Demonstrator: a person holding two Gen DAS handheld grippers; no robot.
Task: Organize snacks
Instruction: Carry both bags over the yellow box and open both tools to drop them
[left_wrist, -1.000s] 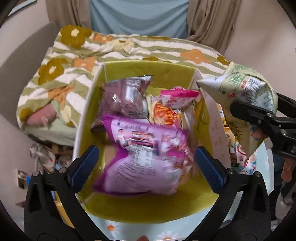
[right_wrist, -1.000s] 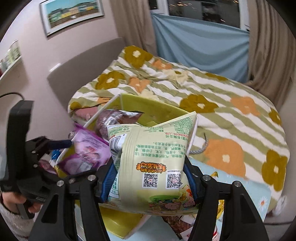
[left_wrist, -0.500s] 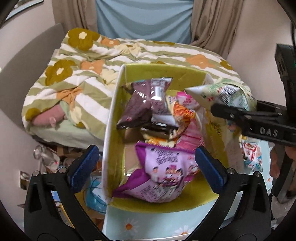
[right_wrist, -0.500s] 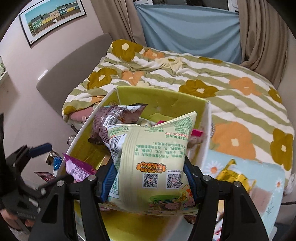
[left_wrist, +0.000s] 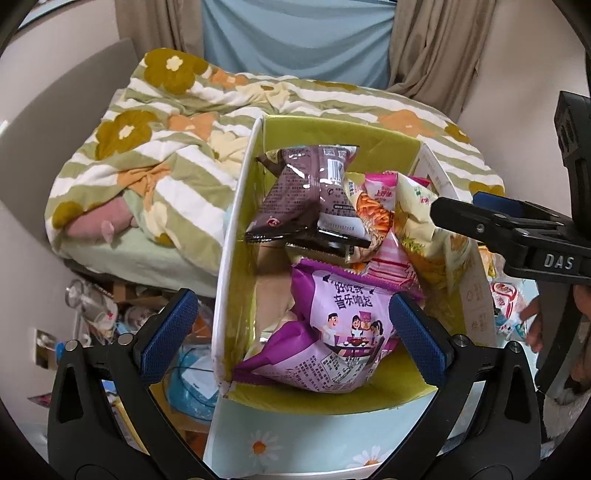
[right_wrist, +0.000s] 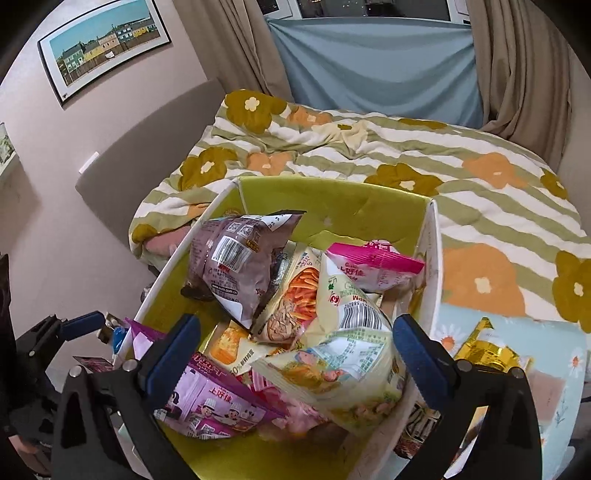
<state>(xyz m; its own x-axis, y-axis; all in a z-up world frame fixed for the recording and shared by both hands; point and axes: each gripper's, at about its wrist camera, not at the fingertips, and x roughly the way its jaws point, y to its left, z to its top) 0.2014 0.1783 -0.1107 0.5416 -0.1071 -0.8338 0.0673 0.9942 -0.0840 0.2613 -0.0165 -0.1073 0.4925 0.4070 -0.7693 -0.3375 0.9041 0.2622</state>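
Note:
A yellow-green box (left_wrist: 236, 206) (right_wrist: 332, 206) holds several snack bags. A pale green bag (right_wrist: 347, 354) (left_wrist: 421, 229) lies loose on the pile at the box's right side. My right gripper (right_wrist: 295, 332) hangs over it with its jaws opening wide, and the pads do not touch the bag. A purple bag (left_wrist: 340, 325) (right_wrist: 214, 402) rests at the near end below my left gripper (left_wrist: 291, 321), which is open and holds nothing. A brown bag (left_wrist: 306, 195) (right_wrist: 240, 266) and a pink bag (right_wrist: 373, 266) lie further back.
A bed with a striped flower quilt (right_wrist: 369, 155) lies behind the box. A gold packet (right_wrist: 487, 347) sits on a pale blue daisy cloth (right_wrist: 546, 332) to the right. More packets (left_wrist: 506, 295) lie beside the box. Floor clutter (left_wrist: 96, 310) is to its left.
My right gripper has opened and the pale green bag has dropped from it into the box. The left gripper drew back and the purple bag settled at the near end.

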